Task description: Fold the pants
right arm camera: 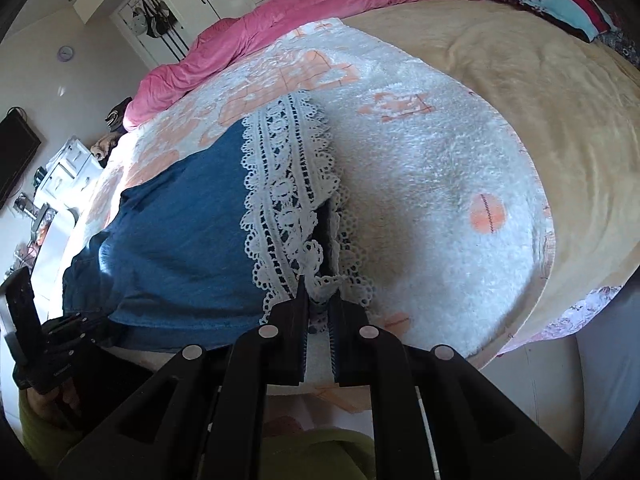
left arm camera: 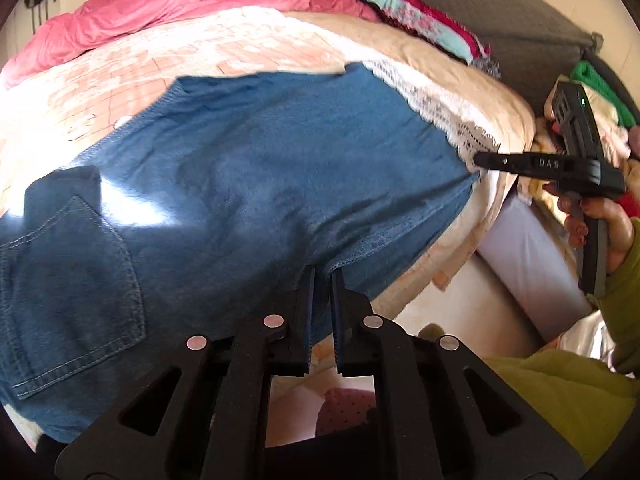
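Note:
Blue denim pants (left arm camera: 248, 184) with a white lace hem (left arm camera: 452, 112) lie flat on the bed, back pocket (left arm camera: 68, 292) at the lower left. My left gripper (left arm camera: 322, 272) is shut on the near edge of the denim. In the right wrist view the pants (right arm camera: 180, 232) run left, and the lace hem (right arm camera: 288, 208) lies in the middle. My right gripper (right arm camera: 320, 286) is shut on the lace hem's near corner. It also shows in the left wrist view (left arm camera: 480, 159), pinching the hem at the pants' right end.
The bed carries a white and peach fleece blanket (right arm camera: 420, 184) over a beige cover (right arm camera: 560, 120). A pink duvet (left arm camera: 172, 16) and patterned pillows (left arm camera: 420, 20) lie at the far side. The bed edge (left arm camera: 512, 248) drops off at the right. A wardrobe (right arm camera: 168, 4) stands behind.

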